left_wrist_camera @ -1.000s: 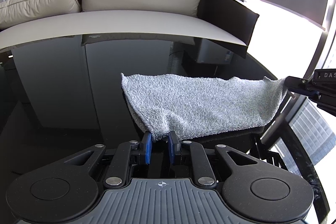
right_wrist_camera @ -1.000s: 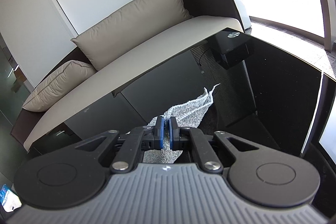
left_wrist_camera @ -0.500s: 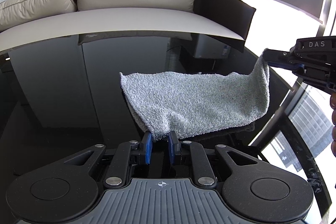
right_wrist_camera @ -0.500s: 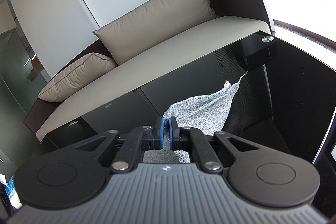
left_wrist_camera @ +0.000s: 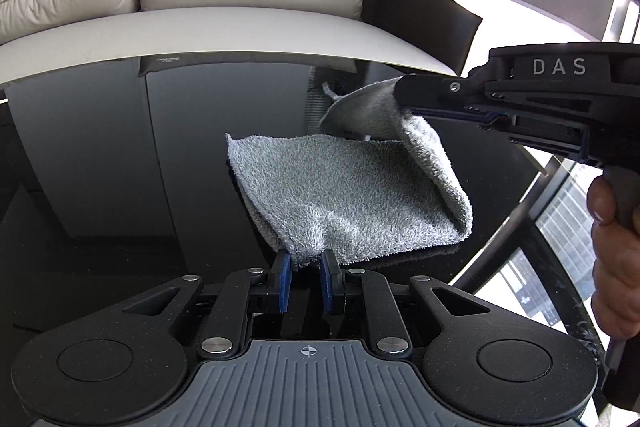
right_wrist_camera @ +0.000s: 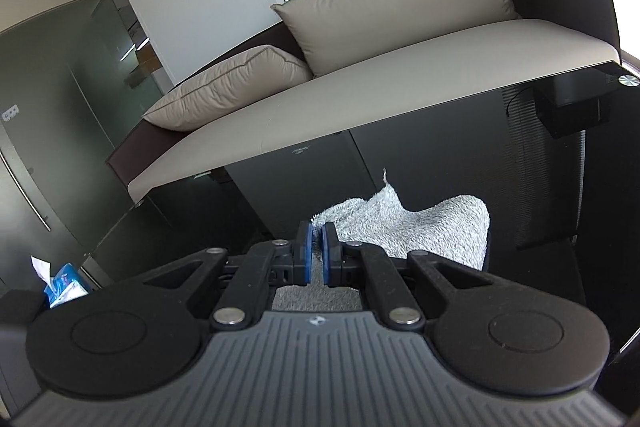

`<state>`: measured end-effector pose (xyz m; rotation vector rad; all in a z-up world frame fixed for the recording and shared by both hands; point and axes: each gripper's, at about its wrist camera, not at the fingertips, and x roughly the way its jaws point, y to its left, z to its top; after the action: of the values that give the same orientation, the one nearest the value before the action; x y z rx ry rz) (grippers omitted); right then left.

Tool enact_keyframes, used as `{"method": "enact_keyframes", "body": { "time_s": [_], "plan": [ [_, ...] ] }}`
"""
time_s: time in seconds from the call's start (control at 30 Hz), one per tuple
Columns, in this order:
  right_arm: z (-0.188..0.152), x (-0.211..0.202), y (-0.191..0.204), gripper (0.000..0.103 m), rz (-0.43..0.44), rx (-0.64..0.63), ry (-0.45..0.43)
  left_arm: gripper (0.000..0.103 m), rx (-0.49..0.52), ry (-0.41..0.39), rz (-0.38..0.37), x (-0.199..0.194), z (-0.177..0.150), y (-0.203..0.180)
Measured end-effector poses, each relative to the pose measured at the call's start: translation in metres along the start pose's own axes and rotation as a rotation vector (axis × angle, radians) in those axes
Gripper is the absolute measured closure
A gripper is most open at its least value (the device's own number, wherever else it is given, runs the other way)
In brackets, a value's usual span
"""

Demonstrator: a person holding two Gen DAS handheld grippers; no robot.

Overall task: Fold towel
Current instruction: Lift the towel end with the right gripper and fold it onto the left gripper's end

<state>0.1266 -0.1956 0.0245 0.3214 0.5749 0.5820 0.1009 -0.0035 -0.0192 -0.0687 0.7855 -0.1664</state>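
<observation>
A grey terry towel (left_wrist_camera: 340, 195) lies on a black glossy table (left_wrist_camera: 120, 167). My left gripper (left_wrist_camera: 306, 267) pinches the towel's near edge between its blue pads. My right gripper (right_wrist_camera: 317, 251) is shut on the towel's right end and holds it lifted, curling leftward over the flat part. In the left wrist view the right gripper (left_wrist_camera: 404, 95) comes in from the right, above the towel, with the lifted flap hanging from it. The towel (right_wrist_camera: 404, 227) also shows in the right wrist view, below and beyond the fingers.
A beige sofa (left_wrist_camera: 240, 23) with cushions stands behind the table. A tissue pack (right_wrist_camera: 60, 283) lies at the far left in the right wrist view. A small black box (right_wrist_camera: 572, 107) sits under the table's far right corner. Bright windows are to the right.
My right gripper has lifted the towel's right end and carried it up and leftward over the towel, forming a fold at the right. My left gripper has stayed put on the near edge.
</observation>
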Motion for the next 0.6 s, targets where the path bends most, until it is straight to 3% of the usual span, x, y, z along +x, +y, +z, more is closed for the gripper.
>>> {"method": "enact_keyframes", "body": {
  "time_s": [0.2, 0.47, 0.6],
  "plan": [
    [0.000, 0.007, 0.010, 0.098, 0.034, 0.008, 0.019, 0.088, -0.004, 0.004, -0.006, 0.001, 0.000, 0.001],
    [0.014, -0.003, 0.019, 0.098, 0.104, 0.025, -0.042, 0.087, -0.010, 0.005, -0.009, 0.002, 0.001, 0.001],
    [0.012, 0.003, 0.025, 0.098, 0.133, 0.001, 0.010, 0.087, -0.015, 0.007, -0.013, 0.002, 0.002, 0.002]
  ]
}}
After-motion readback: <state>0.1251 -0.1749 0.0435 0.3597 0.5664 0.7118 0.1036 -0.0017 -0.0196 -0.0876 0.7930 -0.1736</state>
